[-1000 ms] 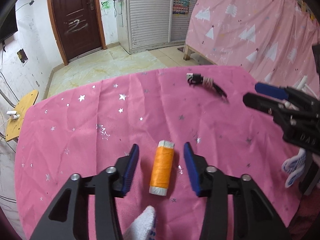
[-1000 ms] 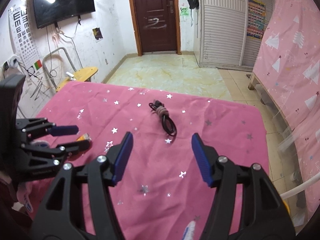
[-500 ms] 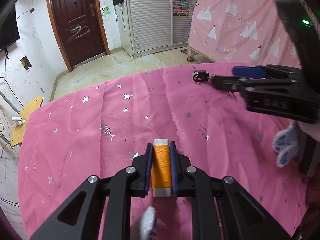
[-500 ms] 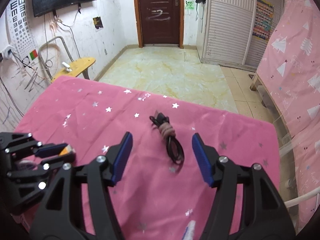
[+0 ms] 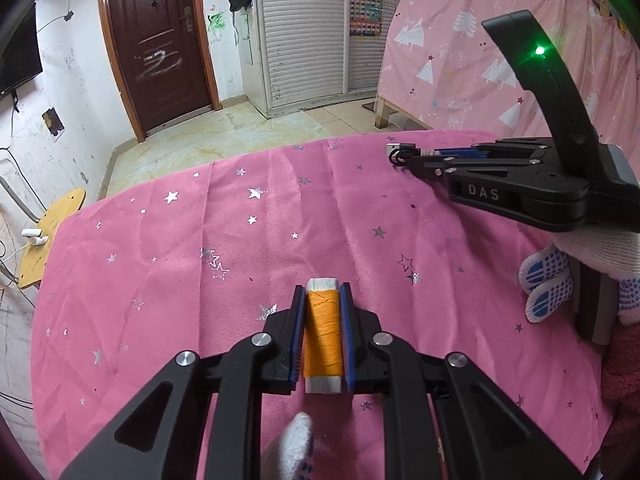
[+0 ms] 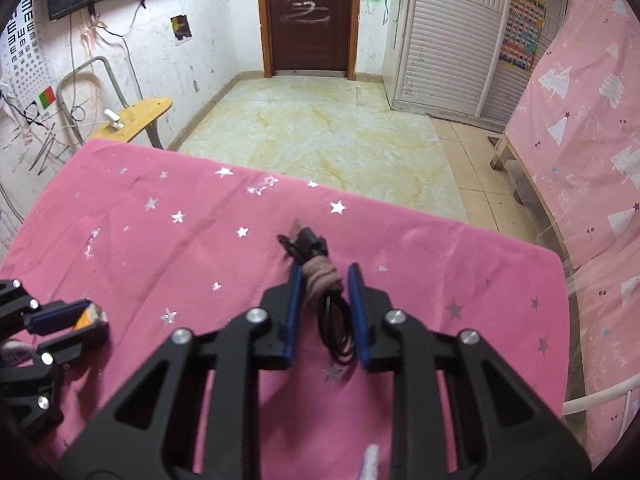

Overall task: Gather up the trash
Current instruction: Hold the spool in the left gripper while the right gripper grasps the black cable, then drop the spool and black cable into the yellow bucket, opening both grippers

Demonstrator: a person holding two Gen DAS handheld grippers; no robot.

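My left gripper (image 5: 322, 300) is shut on an orange thread spool (image 5: 322, 338) with white ends, over the pink starred tablecloth (image 5: 160, 280). The spool also shows in the right wrist view (image 6: 89, 317) at the far left, between the left gripper's blue pads. My right gripper (image 6: 322, 276) has closed around a coiled black cable (image 6: 320, 280) bound with a beige band; its pads stand close on both sides, touching the band. In the left wrist view the right gripper (image 5: 424, 158) sits at the cable's plug end (image 5: 396, 148) at the far right.
The table's far edge (image 6: 360, 204) drops to a tiled floor. A pink draped bed (image 6: 580, 128) stands on the right. A yellow wooden stool (image 6: 132, 120) is at the far left. A dark door (image 5: 156, 52) is on the back wall.
My left gripper shut on the orange spool. My right gripper moved forward over the black cable and closed its pads around it.
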